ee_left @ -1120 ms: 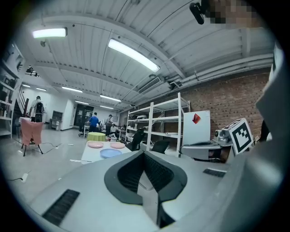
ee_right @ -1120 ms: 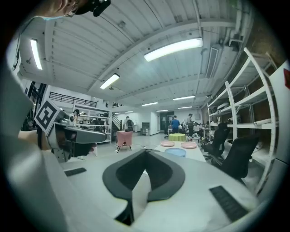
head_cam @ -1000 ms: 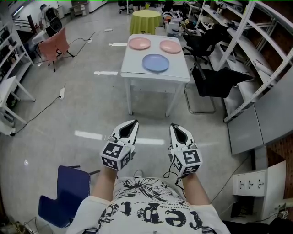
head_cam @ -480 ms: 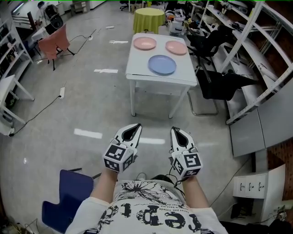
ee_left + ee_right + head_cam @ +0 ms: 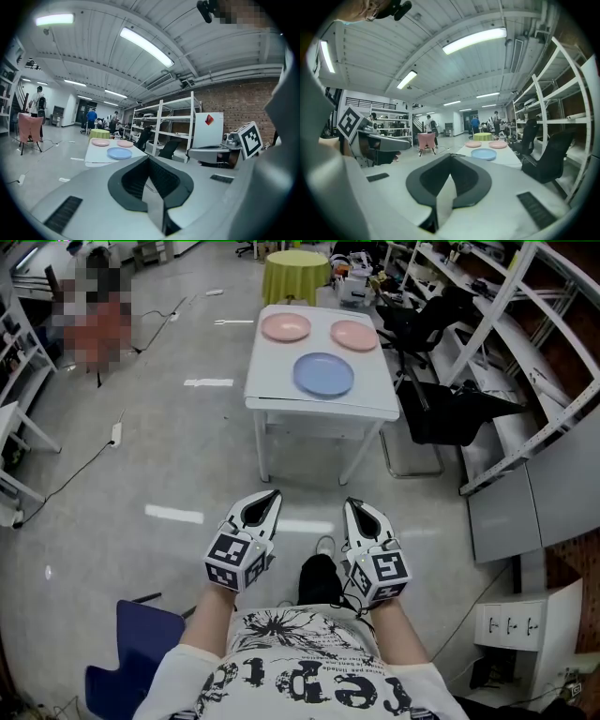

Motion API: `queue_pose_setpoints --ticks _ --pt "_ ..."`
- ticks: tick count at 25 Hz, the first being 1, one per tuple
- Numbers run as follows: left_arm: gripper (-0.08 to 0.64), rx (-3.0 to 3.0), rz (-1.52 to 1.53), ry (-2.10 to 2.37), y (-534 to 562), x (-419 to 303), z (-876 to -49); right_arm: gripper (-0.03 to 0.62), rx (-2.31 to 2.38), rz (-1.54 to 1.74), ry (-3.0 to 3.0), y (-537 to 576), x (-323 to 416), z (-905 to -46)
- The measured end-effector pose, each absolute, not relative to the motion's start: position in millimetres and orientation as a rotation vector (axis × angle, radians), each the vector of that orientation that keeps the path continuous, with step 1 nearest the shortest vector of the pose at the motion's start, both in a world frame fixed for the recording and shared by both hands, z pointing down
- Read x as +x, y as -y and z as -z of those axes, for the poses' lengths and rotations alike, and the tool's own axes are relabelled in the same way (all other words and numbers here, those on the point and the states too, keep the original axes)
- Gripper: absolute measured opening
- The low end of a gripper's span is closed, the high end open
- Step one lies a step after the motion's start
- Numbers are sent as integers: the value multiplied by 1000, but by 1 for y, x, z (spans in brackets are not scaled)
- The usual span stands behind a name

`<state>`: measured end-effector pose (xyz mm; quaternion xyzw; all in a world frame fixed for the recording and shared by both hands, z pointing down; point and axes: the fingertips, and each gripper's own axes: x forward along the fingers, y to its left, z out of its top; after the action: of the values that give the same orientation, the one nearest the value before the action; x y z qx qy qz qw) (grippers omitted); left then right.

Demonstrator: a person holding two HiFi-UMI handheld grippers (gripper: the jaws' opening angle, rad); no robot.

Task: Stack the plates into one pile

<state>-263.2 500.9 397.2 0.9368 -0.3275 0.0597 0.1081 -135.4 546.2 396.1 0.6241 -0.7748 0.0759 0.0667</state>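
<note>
Three plates lie unstacked on the white bench (image 5: 319, 407) at upper centre, left pink plate (image 5: 285, 327), right pink plate (image 5: 353, 334) and blue plate (image 5: 323, 374) nearest the viewer, well apart from the left claw (image 5: 271, 494) and right claw (image 5: 352, 504), both pressed together and empty at lower centre, neither clearly nearer.

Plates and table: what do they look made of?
The blue plate and pink plates show flat pastel colour and only a soft sheen. They are probably plastic or melamine, though glazed ceramic can't be ruled out. The table has a smooth white top, likely laminate or painted board. Its thin white legs look like painted metal.
</note>
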Motion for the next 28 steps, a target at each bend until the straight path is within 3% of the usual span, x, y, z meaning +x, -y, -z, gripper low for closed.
queue_pose_setpoints --ticks 20,28 --pt "2 2677 -195 1102 -223 -56 -390 6 1674 -190 2425 -251 73 -392" --pt "2 2660 -252 1126 -158 -9 -402 6 1677 -232 2422 -181 129 -407"
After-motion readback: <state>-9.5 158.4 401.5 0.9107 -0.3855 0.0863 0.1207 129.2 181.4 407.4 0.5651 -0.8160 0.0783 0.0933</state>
